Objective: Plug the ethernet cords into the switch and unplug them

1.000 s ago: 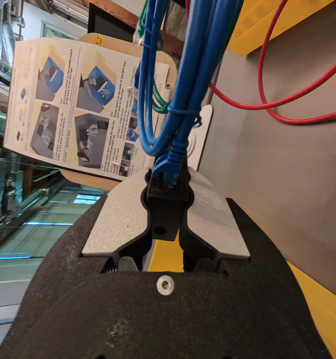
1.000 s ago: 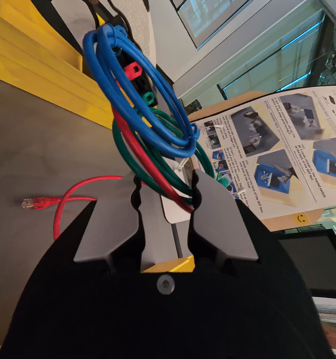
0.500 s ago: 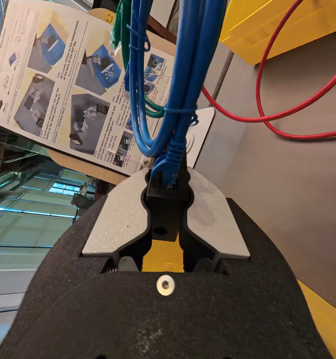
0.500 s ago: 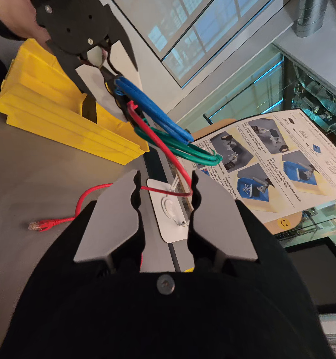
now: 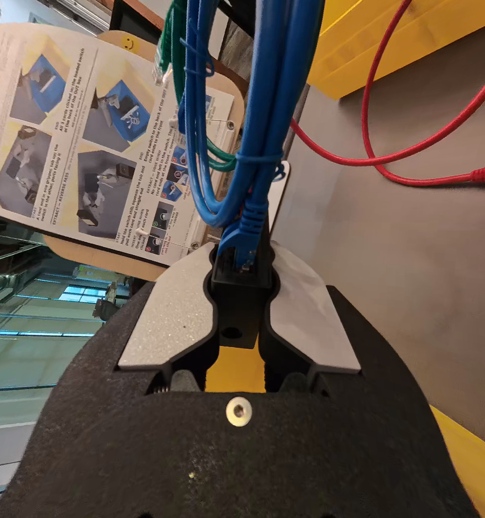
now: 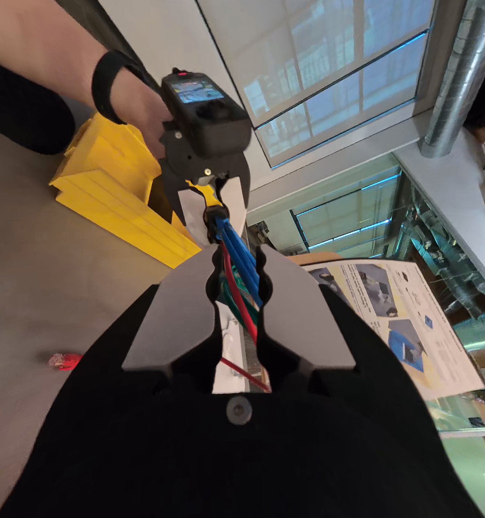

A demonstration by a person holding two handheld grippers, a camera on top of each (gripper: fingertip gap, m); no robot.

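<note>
Switch [image 5: 239,294] sitting clamped in left claw [image 5: 241,269], blue cord [image 5: 252,224] plugged in. Right claw [image 6: 237,283] gaping around red cord [image 6: 239,302], not pinching. Red plug [image 6: 64,361] lying on bench [image 6: 39,280].

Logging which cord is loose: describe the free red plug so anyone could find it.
Start at the grey tabletop beside the yellow bin. The red plug lies flat there, left of the right gripper. Unlike the blue cord, it hangs from nothing.

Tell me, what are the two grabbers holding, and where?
The left gripper squeezes the black switch by its two sides. The right gripper is open around the cords, gripping nothing.
</note>
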